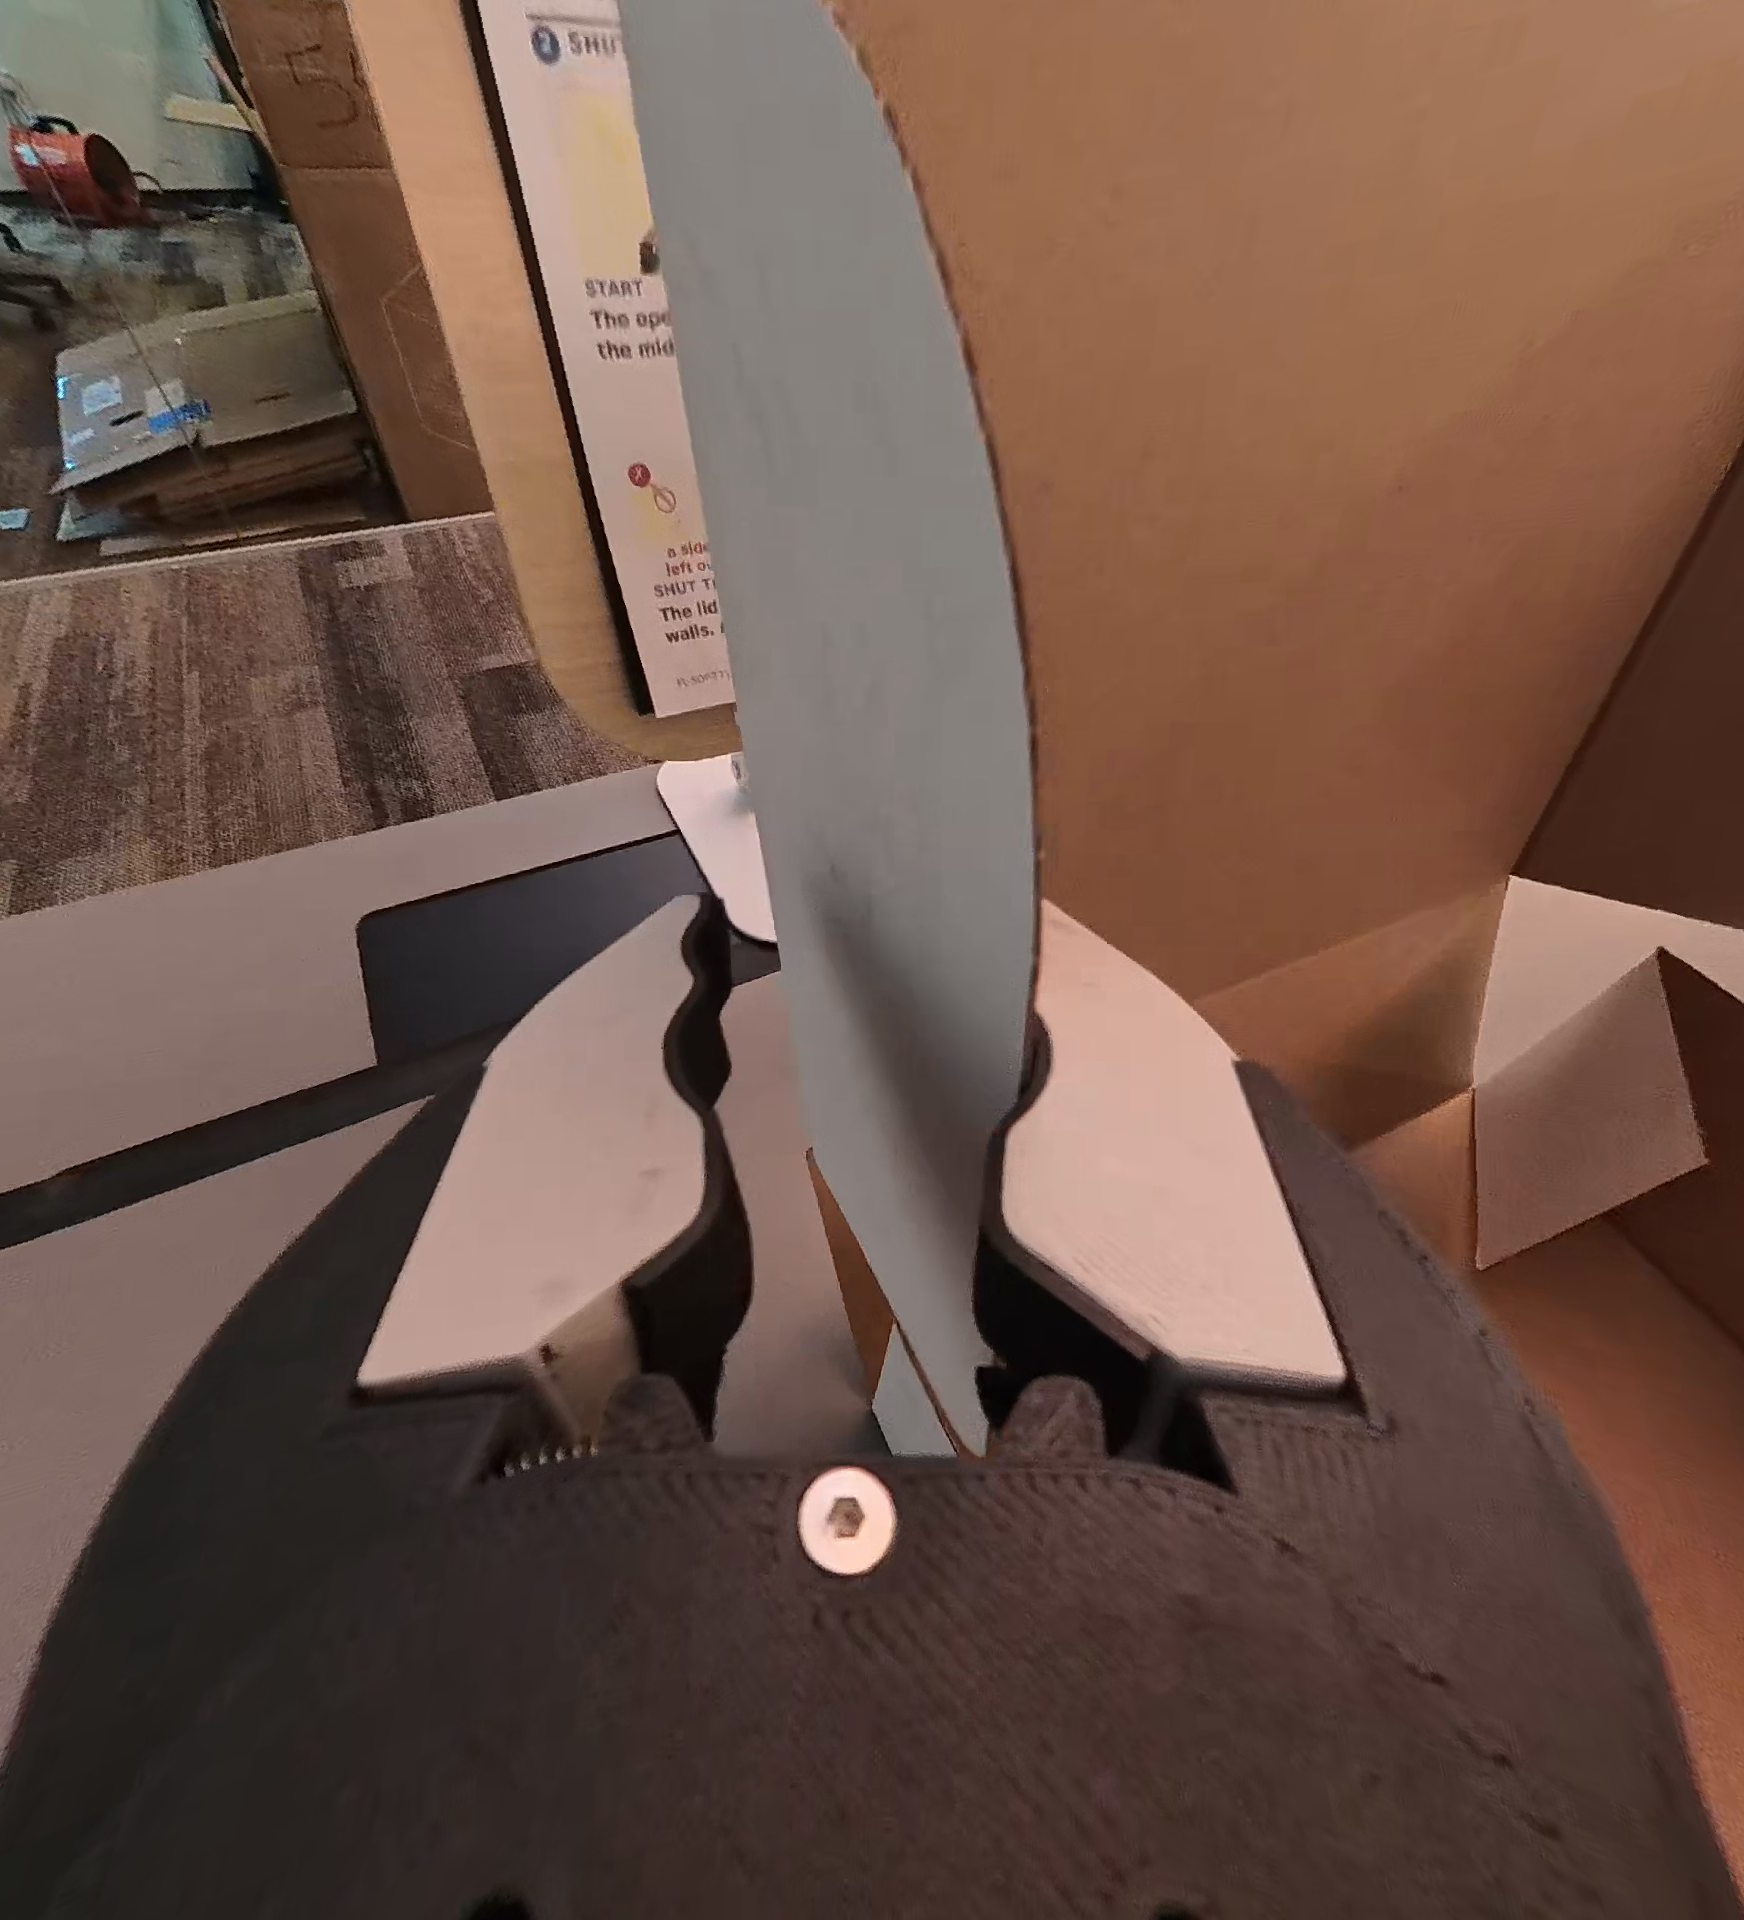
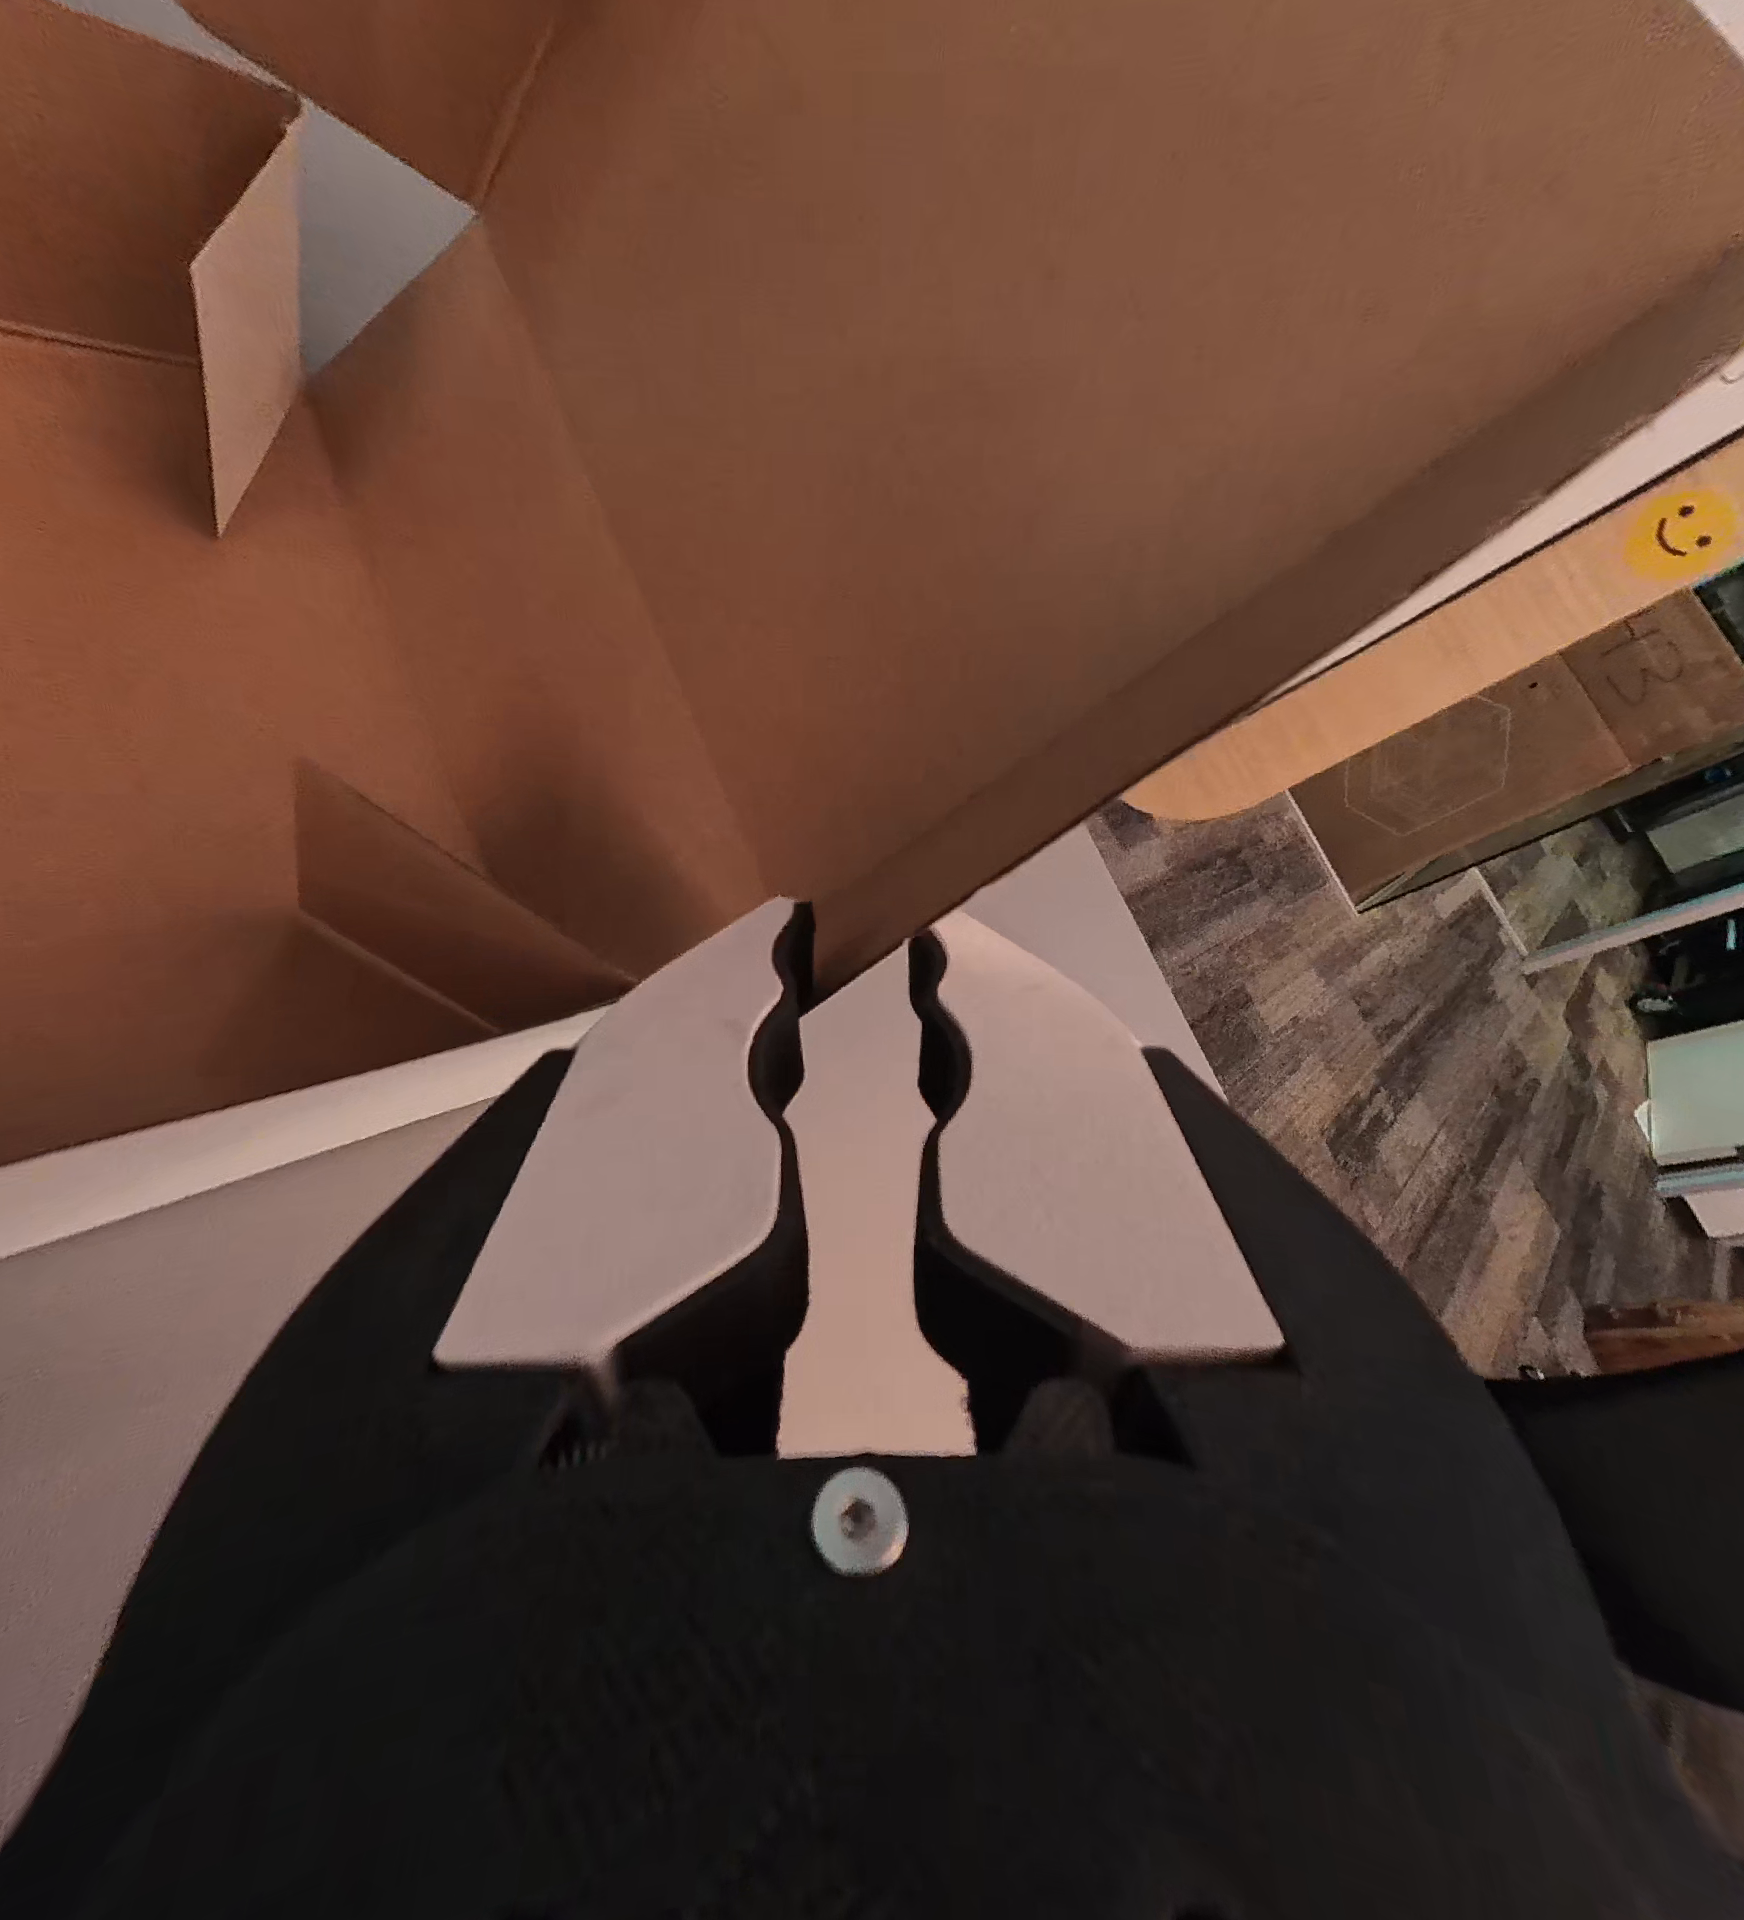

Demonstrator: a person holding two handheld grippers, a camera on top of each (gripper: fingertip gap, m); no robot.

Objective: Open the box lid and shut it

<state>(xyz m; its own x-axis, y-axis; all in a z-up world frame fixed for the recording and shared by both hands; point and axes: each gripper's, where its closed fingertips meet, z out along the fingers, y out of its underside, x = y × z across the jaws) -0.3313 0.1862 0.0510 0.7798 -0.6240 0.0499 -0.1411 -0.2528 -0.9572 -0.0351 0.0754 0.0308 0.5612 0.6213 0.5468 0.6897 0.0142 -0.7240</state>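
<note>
**Brown cardboard box (image 1: 1626, 1403) stands open on the pale grey surface (image 1: 172, 1091), its lid raised and a set of tongs at each side.**

The left tongs (image 1: 878, 1029) are spread wide around the lid's pale blue-grey side flap (image 1: 847, 623); only the right-hand finger (image 1: 1138, 1164) touches it, so nothing is clamped. The right tongs (image 2: 852, 951) are parted too, the corner of the broad brown lid panel (image 2: 951, 468) sitting between their tips, seemingly against one finger (image 2: 681, 1122). With neither pair gripping, I judge the lid could slip free and drop, or the flap could bend or catch outside the wall when the lid closes. The lid's hinge, the box's front and the lid's top edge are out of frame, and motion blur softens the edges. A white instruction sign (image 1: 629, 416) stands behind.
</note>
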